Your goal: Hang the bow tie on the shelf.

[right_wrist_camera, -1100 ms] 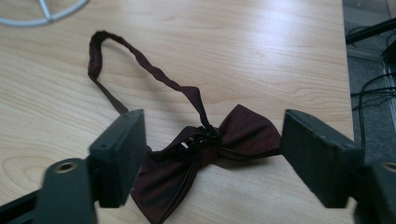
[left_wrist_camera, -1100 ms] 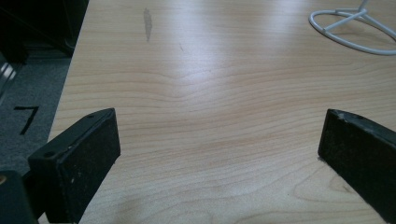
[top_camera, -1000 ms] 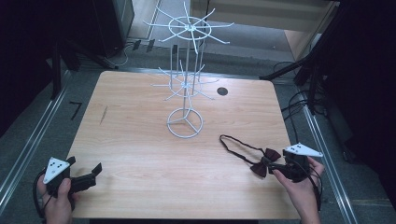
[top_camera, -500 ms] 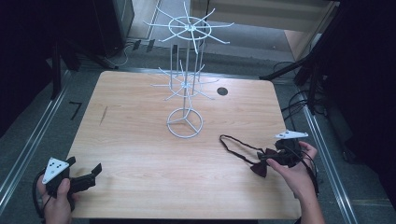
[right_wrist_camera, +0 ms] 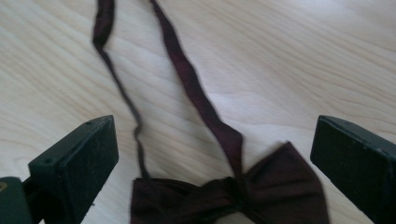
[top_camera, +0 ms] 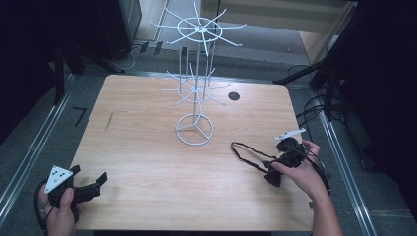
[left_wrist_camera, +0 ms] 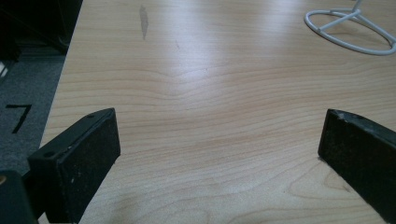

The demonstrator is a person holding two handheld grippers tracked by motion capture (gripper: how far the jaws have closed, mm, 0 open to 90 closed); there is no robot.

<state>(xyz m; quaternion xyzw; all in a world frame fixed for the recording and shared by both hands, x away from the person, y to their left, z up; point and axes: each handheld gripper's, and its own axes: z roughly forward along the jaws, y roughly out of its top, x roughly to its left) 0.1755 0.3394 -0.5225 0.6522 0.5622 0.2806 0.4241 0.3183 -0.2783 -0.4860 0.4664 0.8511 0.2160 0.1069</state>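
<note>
Right gripper (right_wrist_camera: 215, 163) hangs with jaws spread wide over the dark maroon bow tie (right_wrist_camera: 233, 196) lying near the wooden table's (top_camera: 147, 162) right edge, gripping nothing. Left gripper (left_wrist_camera: 219, 154), equally wide and empty, rests at the near-left corner, well apart from the white wire stand (top_camera: 195, 129).

The left gripper (left_wrist_camera: 219, 154) hangs low over the pale wooden counter (left_wrist_camera: 210, 93), its 2 black jaws spread wide with bare wood grain between them. Far ahead and to the right lies the white wire ring base of a stand (left_wrist_camera: 350, 30). Ahead left, a dark smudge (left_wrist_camera: 144, 19) marks the wood; grey floor (left_wrist_camera: 28, 88) lies beyond the left edge.
</note>
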